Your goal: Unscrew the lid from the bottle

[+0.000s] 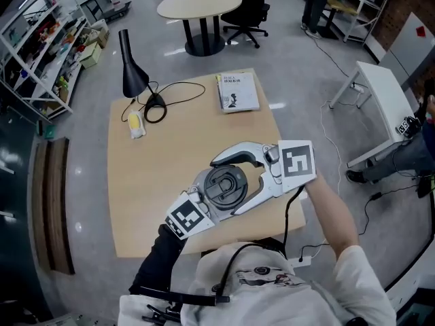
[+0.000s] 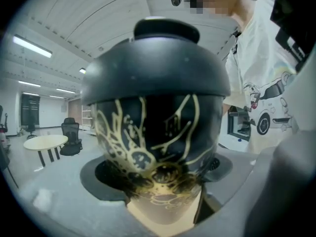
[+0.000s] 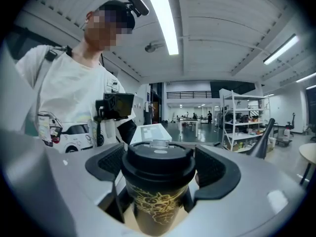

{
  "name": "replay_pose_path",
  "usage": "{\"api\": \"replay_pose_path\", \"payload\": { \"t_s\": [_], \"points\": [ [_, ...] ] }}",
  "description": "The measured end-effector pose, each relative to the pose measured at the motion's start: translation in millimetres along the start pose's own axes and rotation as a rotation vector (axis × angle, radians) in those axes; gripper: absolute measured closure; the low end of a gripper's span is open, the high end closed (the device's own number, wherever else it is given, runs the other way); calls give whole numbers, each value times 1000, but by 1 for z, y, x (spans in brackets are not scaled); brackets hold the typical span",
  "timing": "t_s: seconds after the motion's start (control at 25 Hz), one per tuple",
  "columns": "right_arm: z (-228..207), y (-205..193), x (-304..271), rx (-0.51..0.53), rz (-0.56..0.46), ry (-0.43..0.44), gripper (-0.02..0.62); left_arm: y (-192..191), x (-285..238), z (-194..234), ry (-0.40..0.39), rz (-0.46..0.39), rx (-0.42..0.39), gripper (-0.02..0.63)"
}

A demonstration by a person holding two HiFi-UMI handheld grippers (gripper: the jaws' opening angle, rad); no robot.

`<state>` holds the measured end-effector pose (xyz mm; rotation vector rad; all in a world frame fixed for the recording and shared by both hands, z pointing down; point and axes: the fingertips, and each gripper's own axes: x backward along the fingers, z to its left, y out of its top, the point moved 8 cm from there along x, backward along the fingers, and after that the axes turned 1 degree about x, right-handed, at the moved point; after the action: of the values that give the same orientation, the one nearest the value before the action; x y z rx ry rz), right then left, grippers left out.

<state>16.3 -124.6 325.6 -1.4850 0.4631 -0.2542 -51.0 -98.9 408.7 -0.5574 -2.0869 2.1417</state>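
A black bottle with gold drawings and a black domed lid is held up over the wooden table. My left gripper comes in from the lower left and is shut on the bottle's body, which fills the left gripper view. My right gripper comes in from the upper right. Its jaws stand open on either side of the lid, the pads a little off the rim. The lid sits on the bottle.
On the table's far side stand a black desk lamp with a coiled cable, a yellow and white object and a book. A round table and a white bench stand beyond. The person's torso is close behind the grippers.
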Motion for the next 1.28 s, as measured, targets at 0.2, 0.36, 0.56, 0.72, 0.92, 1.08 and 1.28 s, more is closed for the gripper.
{"api": "replay_pose_path", "payload": {
  "t_s": [0.2,0.36,0.56,0.72,0.92,1.08,1.28],
  "points": [
    [14,11,0,-90,-55,263,141,15,-2,-28,-223,-9,1,184],
    [10,10,4,-127,-90,181,114,15,3,-31,-182,-79,102,184],
    [27,7,16,-59,129,-314,57,-2,11,-8,176,43,74,183],
    [23,-5,-11,21,160,-321,114,-4,4,-10,195,100,44,184],
    [31,-1,-8,84,101,48,124,1,-2,-32,-57,75,15,183],
    [34,3,-7,-17,41,340,127,8,-9,-50,-228,19,59,184],
    [27,0,12,-48,77,9,49,-8,0,-33,-43,45,114,184]
  ]
}}
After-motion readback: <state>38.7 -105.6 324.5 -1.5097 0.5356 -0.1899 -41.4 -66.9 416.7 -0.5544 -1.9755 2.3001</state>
